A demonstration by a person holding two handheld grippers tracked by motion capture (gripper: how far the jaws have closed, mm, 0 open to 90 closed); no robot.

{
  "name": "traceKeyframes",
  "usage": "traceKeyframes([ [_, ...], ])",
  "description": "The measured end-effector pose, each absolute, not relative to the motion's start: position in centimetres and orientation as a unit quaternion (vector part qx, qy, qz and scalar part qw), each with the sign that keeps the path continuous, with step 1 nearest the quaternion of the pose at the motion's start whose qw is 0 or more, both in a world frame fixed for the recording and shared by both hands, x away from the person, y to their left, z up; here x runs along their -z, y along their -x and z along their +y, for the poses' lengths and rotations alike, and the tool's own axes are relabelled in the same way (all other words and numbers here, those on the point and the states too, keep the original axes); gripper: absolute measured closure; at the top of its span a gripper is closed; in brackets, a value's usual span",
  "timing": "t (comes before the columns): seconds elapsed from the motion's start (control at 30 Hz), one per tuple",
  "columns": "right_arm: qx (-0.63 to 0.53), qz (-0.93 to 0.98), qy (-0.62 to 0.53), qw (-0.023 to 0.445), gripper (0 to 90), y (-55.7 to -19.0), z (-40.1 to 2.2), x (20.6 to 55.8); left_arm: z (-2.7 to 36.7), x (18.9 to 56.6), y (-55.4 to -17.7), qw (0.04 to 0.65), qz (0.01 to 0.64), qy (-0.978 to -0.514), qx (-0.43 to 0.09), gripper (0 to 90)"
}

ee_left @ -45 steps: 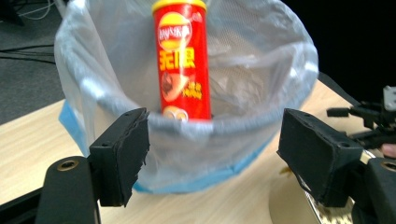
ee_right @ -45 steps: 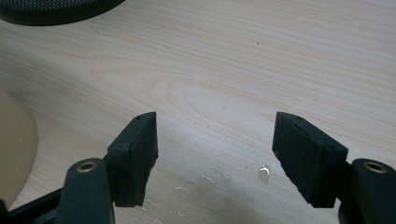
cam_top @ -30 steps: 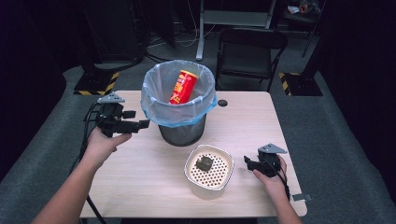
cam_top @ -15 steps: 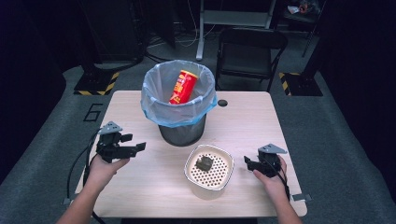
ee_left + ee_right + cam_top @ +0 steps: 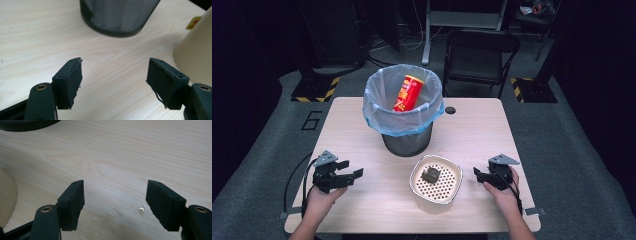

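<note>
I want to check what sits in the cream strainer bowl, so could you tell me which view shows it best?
The high view: the bowl appears whole from above, its perforated floor holding a dark lump. The left gripper view catches its outer wall at the right edge; the right gripper view catches a sliver at the left edge.

High view: set above the person's side of the pale wooden desk [image 5: 362,130], facing forward and down; the whole desk top fits, with dark floor and a black chair [image 5: 479,55] beyond its far edge.
Left gripper view: rides low and close over the desk, looking along its two black fingers [image 5: 72,80] toward the foot of the black mesh bin [image 5: 117,17], which is cut off at the top edge.
Right gripper view: also low and close, looking across wet wood grain.
Shared, high and left: black mesh bin [image 5: 407,142] and cream perforated bowl [image 5: 435,182], whose side is at the right edge [image 5: 195,50].
Shared, high and right: the cream bowl's rim [image 5: 6,200], at the left edge.
</note>
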State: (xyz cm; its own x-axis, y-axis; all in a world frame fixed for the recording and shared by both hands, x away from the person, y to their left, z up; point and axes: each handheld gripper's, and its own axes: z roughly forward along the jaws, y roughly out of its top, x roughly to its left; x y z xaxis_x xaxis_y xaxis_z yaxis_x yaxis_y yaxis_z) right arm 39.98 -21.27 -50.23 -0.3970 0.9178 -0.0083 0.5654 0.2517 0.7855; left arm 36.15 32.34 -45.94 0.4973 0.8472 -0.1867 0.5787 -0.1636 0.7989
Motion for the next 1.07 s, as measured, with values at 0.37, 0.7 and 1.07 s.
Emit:
traceKeyframes([
  [0.37,-0.361,0.752,-0.497,0.239,30.7,-39.9,-21.1,50.4,33.8,49.9,-36.4,0.404,0.506,-0.745,-0.157,27.5],
  [0.7,-0.359,0.756,-0.492,0.240,30.7,-40.0,-21.1,50.6,34.3,51.3,-36.8,0.397,0.526,-0.735,-0.161,25.6],
  [1.07,-0.348,0.753,-0.502,0.246,29.7,-40.2,-21.6,51.3,34.9,52.1,-37.4,0.370,0.525,-0.743,-0.189,21.1],
])
